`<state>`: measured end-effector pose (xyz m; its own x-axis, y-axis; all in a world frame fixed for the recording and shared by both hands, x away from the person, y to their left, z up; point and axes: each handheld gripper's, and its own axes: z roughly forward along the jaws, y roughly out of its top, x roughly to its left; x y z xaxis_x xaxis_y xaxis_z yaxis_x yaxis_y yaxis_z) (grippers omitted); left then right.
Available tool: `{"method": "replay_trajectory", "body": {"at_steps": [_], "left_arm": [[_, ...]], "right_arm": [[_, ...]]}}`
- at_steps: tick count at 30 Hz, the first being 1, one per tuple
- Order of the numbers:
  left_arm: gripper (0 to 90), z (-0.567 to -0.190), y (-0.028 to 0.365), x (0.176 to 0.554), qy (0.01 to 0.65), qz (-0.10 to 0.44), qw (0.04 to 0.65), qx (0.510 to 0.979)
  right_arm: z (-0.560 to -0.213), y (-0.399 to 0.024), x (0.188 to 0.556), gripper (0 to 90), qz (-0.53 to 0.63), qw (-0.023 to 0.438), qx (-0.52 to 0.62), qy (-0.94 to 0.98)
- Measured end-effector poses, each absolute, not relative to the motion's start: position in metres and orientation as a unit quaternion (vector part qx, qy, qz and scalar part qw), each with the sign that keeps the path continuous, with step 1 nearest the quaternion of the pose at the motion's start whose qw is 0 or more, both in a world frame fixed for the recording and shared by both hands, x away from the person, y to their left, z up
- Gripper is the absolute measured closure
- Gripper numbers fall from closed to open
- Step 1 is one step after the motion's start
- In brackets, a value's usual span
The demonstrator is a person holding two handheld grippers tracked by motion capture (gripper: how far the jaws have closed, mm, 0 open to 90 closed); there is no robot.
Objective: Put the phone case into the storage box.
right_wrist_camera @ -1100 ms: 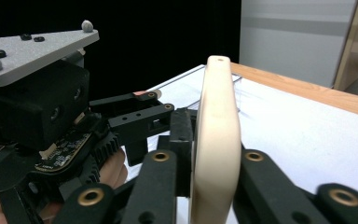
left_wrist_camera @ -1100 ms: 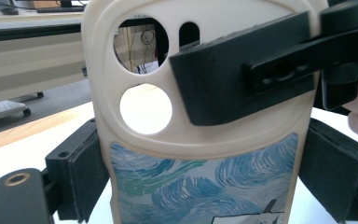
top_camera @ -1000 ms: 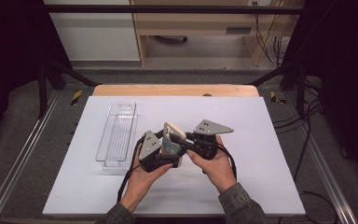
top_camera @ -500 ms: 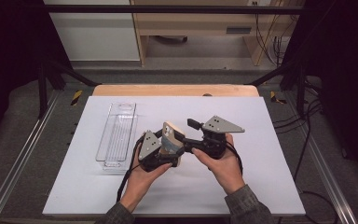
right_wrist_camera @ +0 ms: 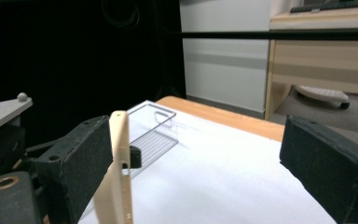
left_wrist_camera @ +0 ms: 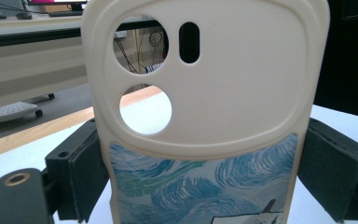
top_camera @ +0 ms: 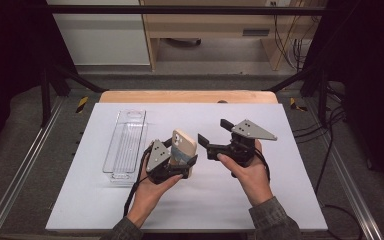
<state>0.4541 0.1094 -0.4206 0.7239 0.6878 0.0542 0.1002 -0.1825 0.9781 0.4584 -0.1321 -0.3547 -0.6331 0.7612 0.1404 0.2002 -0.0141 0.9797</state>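
Observation:
A cream phone case (top_camera: 185, 145) with a blue swirl print stands upright over the white table (top_camera: 130, 210), and my left gripper (top_camera: 184, 159) is shut on its lower sides. In the left gripper view the case (left_wrist_camera: 205, 93) sits squeezed between both pads (left_wrist_camera: 86, 172). My right gripper (top_camera: 212, 131) hangs a little to the right of the case, apart from it. Its jaws have just been opening and stand wide with nothing between them. The right gripper view has the case (right_wrist_camera: 120, 168) edge-on beside the left pad (right_wrist_camera: 81, 163).
A clear plastic tray (top_camera: 125, 145) lies lengthwise on the table's left half, also in the right gripper view (right_wrist_camera: 156, 130). A wooden strip (top_camera: 185, 96) edges the far side. Metal rails (top_camera: 25, 165) run along both sides, and cables lie at the right.
The right gripper has let go of the phone case, opened its jaws and drawn back to the right and slightly up. The left gripper and the case have stayed put.

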Motion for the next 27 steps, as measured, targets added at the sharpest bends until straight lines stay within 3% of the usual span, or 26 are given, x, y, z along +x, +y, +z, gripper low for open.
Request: {"method": "replay_trajectory", "body": {"at_steps": [27], "left_arm": [[10.7,-0.383,0.134,0.453,0.278,0.283,0.589,0.704]], "right_arm": [[-0.382,-0.178,0.439,2.4,0.598,0.288,0.383,0.642]]}}
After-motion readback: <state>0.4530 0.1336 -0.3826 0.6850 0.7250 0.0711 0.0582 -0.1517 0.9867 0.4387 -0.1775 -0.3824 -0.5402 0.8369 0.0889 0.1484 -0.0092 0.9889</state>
